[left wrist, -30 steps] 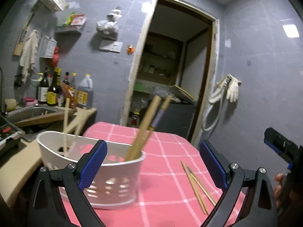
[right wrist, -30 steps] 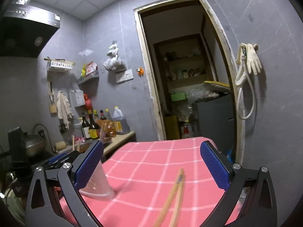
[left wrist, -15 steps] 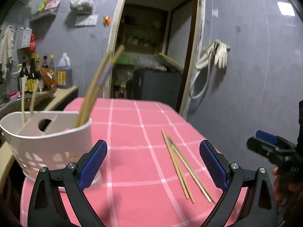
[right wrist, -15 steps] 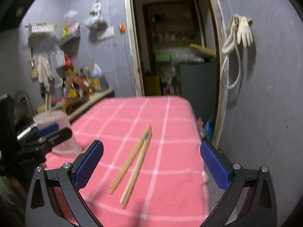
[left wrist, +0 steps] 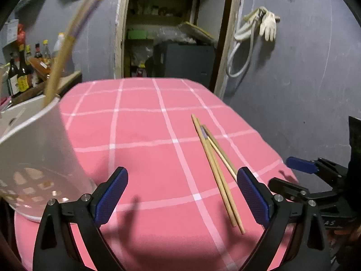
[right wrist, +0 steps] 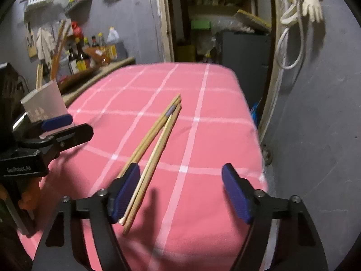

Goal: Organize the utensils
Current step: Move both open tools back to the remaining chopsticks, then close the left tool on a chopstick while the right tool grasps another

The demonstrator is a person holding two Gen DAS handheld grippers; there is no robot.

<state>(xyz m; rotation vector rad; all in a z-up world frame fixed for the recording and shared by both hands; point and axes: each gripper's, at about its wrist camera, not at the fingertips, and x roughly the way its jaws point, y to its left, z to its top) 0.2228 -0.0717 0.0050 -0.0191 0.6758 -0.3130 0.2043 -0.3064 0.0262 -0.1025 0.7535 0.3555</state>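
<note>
Several wooden chopsticks [left wrist: 214, 162] lie loose on the pink checked tablecloth [left wrist: 144, 135]; they also show in the right wrist view [right wrist: 155, 144]. A white perforated utensil basket [left wrist: 33, 153] stands at the table's left, holding upright chopsticks [left wrist: 65, 45]; it shows small in the right wrist view [right wrist: 44, 101]. My left gripper [left wrist: 181, 194] is open and empty above the cloth, between basket and chopsticks. My right gripper [right wrist: 180, 194] is open and empty, its left finger [right wrist: 124, 194] over the chopsticks' near ends.
A counter with bottles [left wrist: 20, 72] runs along the left wall. An open doorway [left wrist: 171, 33] with a dark cabinet lies behind the table. A glove and hose [left wrist: 259, 27] hang on the right wall. The table's right edge [right wrist: 259, 140] drops off near the wall.
Both grippers have tilted down and moved closer to the table. The loose chopsticks now lie nearer to both; the right gripper's left finger has come over their near ends. The basket slid to the left of view.
</note>
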